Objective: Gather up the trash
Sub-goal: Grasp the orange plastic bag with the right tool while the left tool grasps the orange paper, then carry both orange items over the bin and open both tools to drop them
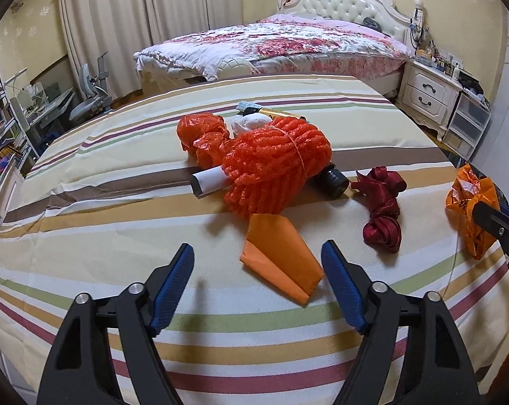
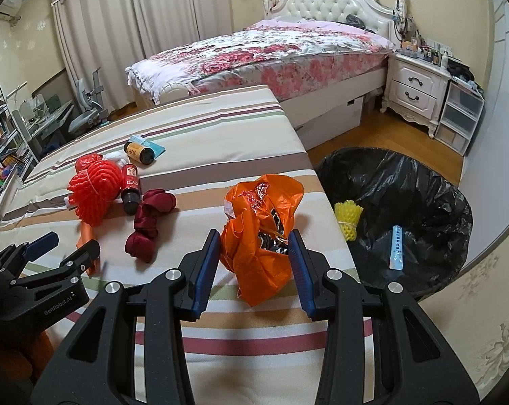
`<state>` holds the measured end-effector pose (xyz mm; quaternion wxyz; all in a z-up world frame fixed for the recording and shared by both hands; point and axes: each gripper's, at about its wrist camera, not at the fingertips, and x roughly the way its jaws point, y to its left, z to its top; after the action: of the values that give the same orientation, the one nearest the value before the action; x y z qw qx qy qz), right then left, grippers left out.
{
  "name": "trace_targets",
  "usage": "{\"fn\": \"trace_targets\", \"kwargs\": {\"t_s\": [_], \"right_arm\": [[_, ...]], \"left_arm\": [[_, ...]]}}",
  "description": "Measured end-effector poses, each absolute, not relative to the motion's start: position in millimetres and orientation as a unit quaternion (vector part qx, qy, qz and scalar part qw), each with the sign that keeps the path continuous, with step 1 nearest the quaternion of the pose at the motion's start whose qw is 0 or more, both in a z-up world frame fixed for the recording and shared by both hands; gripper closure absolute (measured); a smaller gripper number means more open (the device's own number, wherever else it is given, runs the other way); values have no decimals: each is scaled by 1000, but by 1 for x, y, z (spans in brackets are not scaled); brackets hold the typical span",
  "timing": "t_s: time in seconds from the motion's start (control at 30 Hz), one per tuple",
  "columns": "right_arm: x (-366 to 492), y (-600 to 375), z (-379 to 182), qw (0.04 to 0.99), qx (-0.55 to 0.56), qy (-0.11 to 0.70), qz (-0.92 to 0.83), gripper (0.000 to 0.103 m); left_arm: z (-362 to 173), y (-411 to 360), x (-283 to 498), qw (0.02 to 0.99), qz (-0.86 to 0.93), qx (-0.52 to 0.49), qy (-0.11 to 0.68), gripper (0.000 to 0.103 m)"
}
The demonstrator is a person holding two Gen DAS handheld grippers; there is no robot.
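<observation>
My right gripper (image 2: 254, 236) is shut on a crumpled orange plastic bag (image 2: 261, 236) near the striped table's right edge; both blue pads press its sides. The left wrist view shows that bag (image 1: 467, 202) at the far right. My left gripper (image 1: 257, 248) stands open low over the cloth. A folded orange paper (image 1: 281, 260) lies between its fingers, nearer the right one, untouched. Beyond it lie a red foam net bundle (image 1: 274, 162), a red plastic bag (image 1: 200, 135), a dark red ribbon (image 1: 382, 209) and a black-capped bottle (image 1: 333, 182).
A bin with a black liner (image 2: 406, 182) stands on the floor right of the table and holds a yellow foam net (image 2: 347, 219) and a pale blue tube (image 2: 396, 248). A yellow-labelled bottle (image 2: 139, 153) lies further back. A bed (image 2: 271, 50) and nightstand (image 2: 413, 87) stand behind.
</observation>
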<state>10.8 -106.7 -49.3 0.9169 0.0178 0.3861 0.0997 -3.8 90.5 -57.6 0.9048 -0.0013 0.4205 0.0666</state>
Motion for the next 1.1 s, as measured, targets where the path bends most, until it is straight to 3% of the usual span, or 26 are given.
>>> {"fn": "trace_targets", "kwargs": {"t_s": [0.07,0.13,0.3,0.43,1.1], "right_arm": [[11,-107,-50,917,18,386,100,63],[11,-106,-50,917,18,386,100,63],[11,-106,-50,917,17,386,99,63],[11,-106,-51,917,17,386,100,63],[7,-112,-47,920,15,380,90,63]], "left_arm": [[-59,92,-5,903,60,-5,426,38],[-62,91,-8,900,56,-5,432,50],[-64,92,-14,900,39,-15,433,68],[-65,91,-22,902,32,-9,430,75],[-41,76,-43,919,-23,4,394,78]]}}
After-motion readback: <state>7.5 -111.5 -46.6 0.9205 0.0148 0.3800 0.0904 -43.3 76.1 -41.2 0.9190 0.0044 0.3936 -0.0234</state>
